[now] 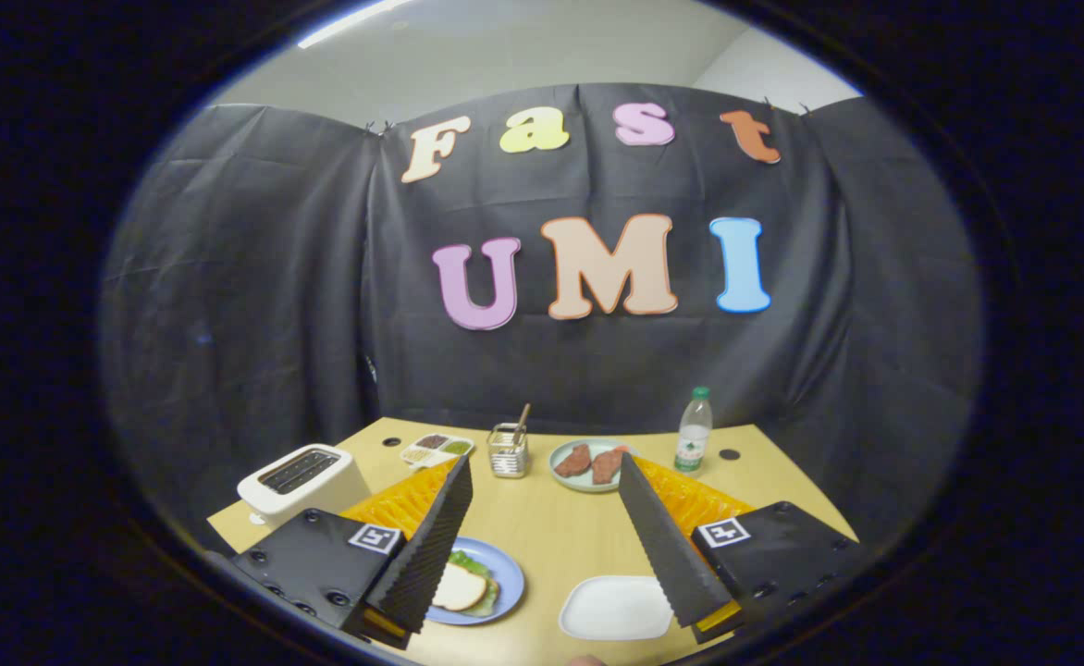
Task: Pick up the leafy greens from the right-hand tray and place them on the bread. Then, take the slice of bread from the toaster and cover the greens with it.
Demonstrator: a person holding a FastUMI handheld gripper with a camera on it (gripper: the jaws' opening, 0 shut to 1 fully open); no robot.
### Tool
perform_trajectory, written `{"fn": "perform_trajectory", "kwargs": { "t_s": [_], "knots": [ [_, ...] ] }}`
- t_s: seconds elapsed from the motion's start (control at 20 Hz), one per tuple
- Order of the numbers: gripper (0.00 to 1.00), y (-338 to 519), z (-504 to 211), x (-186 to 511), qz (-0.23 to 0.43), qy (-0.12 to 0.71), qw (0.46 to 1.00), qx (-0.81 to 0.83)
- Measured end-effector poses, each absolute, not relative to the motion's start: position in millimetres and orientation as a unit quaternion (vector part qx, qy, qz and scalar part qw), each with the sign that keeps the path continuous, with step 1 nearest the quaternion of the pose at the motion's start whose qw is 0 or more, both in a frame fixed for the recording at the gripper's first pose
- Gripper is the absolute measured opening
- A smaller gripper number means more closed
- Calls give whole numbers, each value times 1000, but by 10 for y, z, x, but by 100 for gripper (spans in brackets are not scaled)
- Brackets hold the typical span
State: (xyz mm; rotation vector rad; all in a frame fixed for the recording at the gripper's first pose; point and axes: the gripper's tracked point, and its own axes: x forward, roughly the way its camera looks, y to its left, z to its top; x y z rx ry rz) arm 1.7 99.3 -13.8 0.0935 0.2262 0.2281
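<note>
Fingers of the black gripper [542, 541] spread wide, holding nothing; lower left, round blue plate [508, 578] carries bread slice [460, 588] over leafy greens [469, 561]; white rectangular tray [614, 608] bare.

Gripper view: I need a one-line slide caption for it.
Open gripper above the table, sandwich of bread over greens on the blue plate, toaster behind.
</note>
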Motion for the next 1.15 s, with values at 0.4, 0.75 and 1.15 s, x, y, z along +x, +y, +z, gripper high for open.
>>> {"fn": "perform_trajectory", "kwargs": {
  "t_s": [0.4, 0.75, 1.15],
  "knots": [
    [100, 540, 398, 0, 66, 28, 997, 25],
    [100, 334, 659, 26, 48, -2, 999, 26],
    [100, 137, 709, 104, 32, -1, 999, 22]
  ]
}}
